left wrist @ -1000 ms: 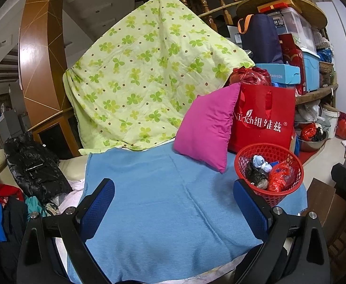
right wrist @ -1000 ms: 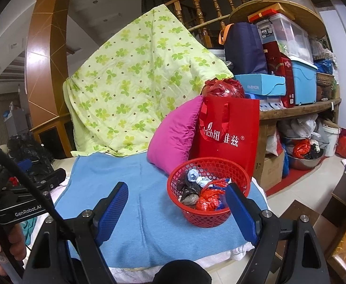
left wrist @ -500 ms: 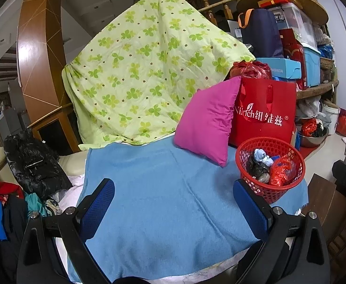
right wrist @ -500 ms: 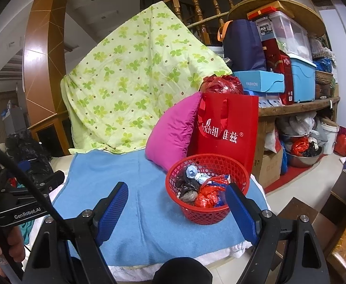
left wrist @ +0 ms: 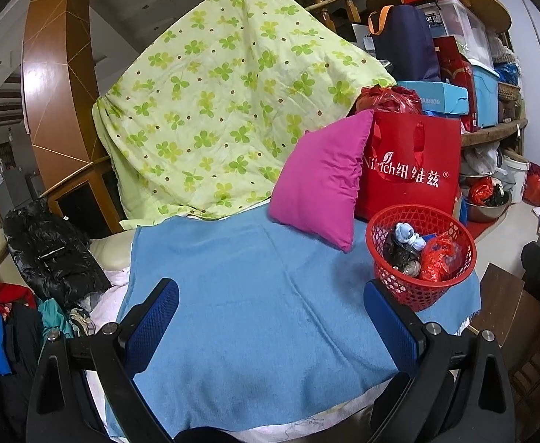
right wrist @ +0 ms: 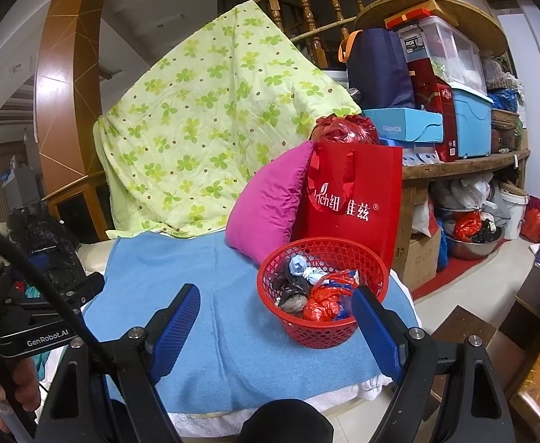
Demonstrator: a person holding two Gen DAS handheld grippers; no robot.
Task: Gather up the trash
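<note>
Little has moved since a second ago; only the view has tilted slightly. Left gripper (left wrist: 270, 313) and right gripper (right wrist: 277, 317) hover spread wide, empty, over the blue towel (left wrist: 255, 295). The red basket (right wrist: 321, 332) of trash (right wrist: 321, 301) sits beside the right gripper, fronting a pink pillow (right wrist: 270, 210) and red bag (right wrist: 358, 199).

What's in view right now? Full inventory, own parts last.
blue cloth: 1, blue, spread over the seat in front
red basket: 1, red mesh, on the blue cloth at its right end
bagged trash: several, red, black and pale blue, inside the red basket
pink cushion: 1, magenta, leaning against the red bag
red bag: 1, red with white lettering, upright behind the red basket
clover quilt: 1, light green, draped behind the cloth
black jacket: 1, black, far left
left tongs: 1, blue pads, open, empty
right tongs: 1, blue pads, open, empty
</note>
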